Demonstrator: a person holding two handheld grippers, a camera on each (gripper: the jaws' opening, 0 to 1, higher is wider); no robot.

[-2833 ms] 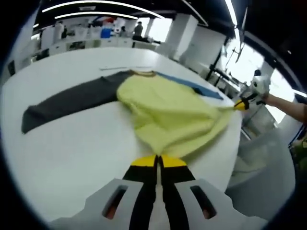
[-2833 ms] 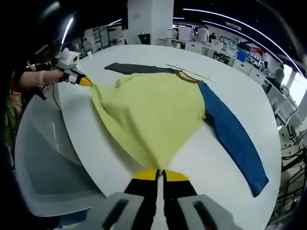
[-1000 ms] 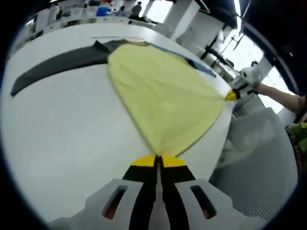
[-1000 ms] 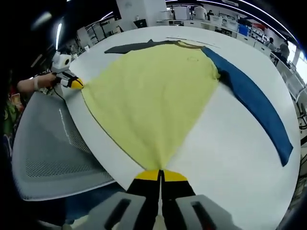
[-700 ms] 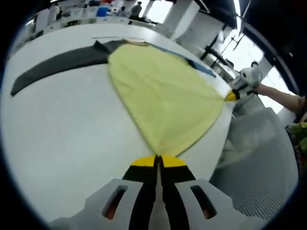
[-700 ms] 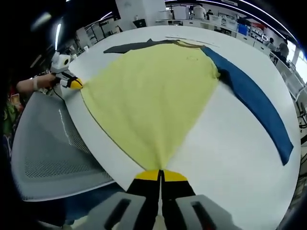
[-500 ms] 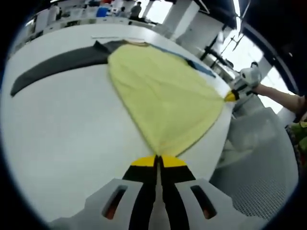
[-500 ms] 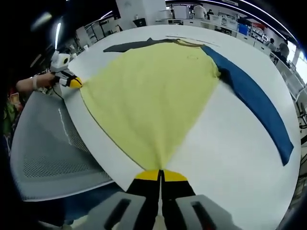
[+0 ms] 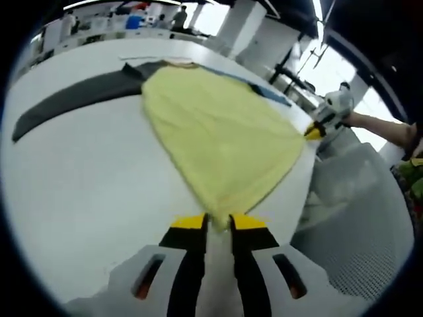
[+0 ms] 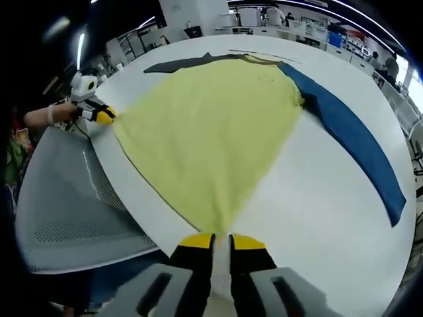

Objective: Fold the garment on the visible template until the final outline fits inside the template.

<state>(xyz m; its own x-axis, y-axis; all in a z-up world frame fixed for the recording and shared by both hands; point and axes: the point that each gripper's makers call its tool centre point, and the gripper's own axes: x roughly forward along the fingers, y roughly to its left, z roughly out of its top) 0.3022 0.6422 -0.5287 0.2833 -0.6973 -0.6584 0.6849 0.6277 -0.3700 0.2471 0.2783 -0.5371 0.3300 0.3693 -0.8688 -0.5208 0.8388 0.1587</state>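
Garment (image 10: 211, 125) lies spread flat on counter (image 10: 317, 198), unfolded; left gripper (image 9: 216, 220) and right gripper (image 10: 221, 239) stand slightly parted at its hem corners.

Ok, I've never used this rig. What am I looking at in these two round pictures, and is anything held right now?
There is no robot arm: a person holds a two-jaw gripper in each hand, and a fisheye camera rides on each, looking along its yellow-tipped jaws. In the left gripper view, the left gripper rises from the bottom; in the right gripper view, the right gripper does. On the white table lies a shirt spread flat: yellow body, grey sleeve, blue sleeve. Each gripper sits at a bottom corner of the hem, jaws slightly apart, so neither seems clamped. A grey mesh chair stands beside the table.
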